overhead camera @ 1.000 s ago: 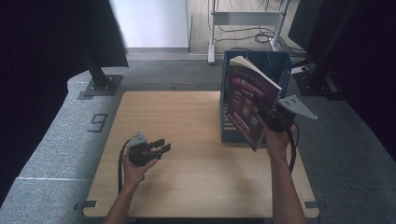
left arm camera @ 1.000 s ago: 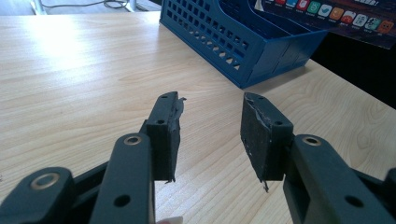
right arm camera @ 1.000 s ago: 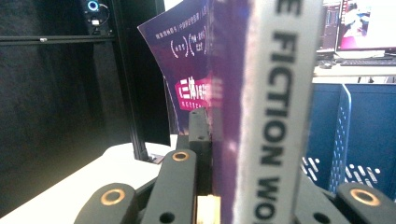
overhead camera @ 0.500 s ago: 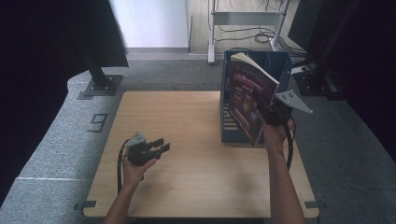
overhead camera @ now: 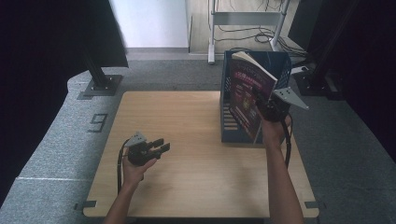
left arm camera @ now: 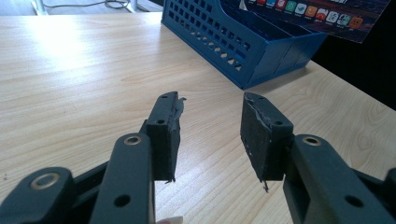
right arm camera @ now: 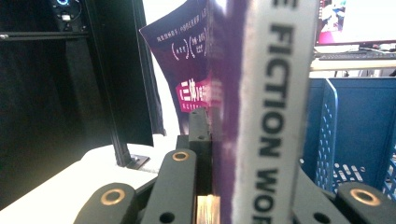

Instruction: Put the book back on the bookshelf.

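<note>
Where the wooden worktop [overhead camera: 196, 186] meets its right far corner, we log one blue file rack [overhead camera: 233, 121], perforated sides, standing upright. Right gripper [overhead camera: 265, 106]: jaws clamped on a purple book [overhead camera: 247, 93], held upright and tilted over the rack's open top; its white spine [right arm camera: 275, 112] blocks most of the right gripper view. Left gripper [overhead camera: 156, 148]: jaws apart, empty, low over bare worktop, well apart from the rack. Beyond the worktop we note grey floor, a black post base [overhead camera: 100, 84] and cables.
</note>
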